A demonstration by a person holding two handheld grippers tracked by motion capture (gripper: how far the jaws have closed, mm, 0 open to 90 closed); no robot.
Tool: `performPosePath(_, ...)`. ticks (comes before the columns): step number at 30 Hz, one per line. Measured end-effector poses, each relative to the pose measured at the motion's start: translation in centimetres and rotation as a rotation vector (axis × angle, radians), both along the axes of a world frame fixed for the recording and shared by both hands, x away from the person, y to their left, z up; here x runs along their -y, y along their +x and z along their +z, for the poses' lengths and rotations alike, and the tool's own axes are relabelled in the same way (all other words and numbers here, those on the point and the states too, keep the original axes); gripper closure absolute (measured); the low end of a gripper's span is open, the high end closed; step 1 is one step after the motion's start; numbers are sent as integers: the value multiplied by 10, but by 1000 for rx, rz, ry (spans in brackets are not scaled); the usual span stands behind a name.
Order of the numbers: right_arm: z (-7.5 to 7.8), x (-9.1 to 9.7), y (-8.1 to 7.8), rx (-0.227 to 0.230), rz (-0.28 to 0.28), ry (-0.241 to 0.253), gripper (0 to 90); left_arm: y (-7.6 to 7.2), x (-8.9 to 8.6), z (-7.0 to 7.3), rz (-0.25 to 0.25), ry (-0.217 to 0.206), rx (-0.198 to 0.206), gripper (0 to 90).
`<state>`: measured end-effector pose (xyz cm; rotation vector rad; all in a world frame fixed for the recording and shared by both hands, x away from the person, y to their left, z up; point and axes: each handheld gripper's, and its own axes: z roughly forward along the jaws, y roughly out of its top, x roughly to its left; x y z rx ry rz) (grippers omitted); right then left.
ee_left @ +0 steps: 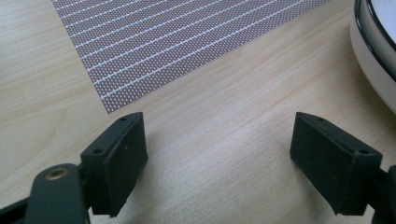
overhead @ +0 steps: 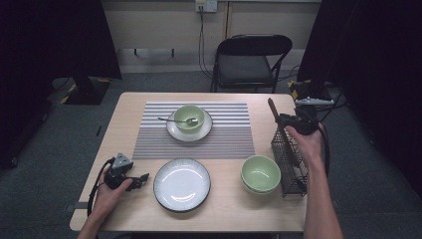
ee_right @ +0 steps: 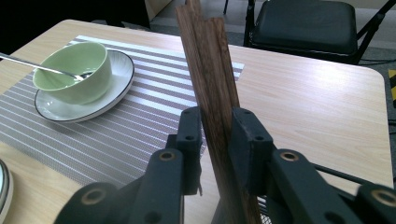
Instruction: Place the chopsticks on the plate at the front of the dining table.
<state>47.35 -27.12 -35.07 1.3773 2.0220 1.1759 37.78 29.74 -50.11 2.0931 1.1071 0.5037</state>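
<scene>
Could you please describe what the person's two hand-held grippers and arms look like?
Both are black. The left hand-held gripper carries a grey three-cornered plate and a black cable; its blocky jaws show screw holes. The right hand-held gripper has the same grey plate and cable. The forearms are bare, without sleeves.

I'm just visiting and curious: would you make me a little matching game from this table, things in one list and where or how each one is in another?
Things:
1. chopsticks
2. spoon
3. empty plate
4. left gripper

Places or states:
A. on bare wood, near the table's front edge
B. resting in the green bowl on the striped mat
C. open, holding nothing
D. clamped in the right gripper

Pairs: 1-D, 2-B, 3-A, 4-C
</scene>
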Motion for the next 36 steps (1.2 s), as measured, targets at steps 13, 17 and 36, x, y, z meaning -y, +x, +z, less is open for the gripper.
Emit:
performPosePath(13,3,-4,-7,18,9,1,796,0,0,0,0,0,0,182)
performPosePath(17,0,-3,-9,19,29,16,791,0,0,0,0,0,0,182)
performPosePath(36,1,2,-30,6,84,36,710,0,0,0,1,-1,0,181)
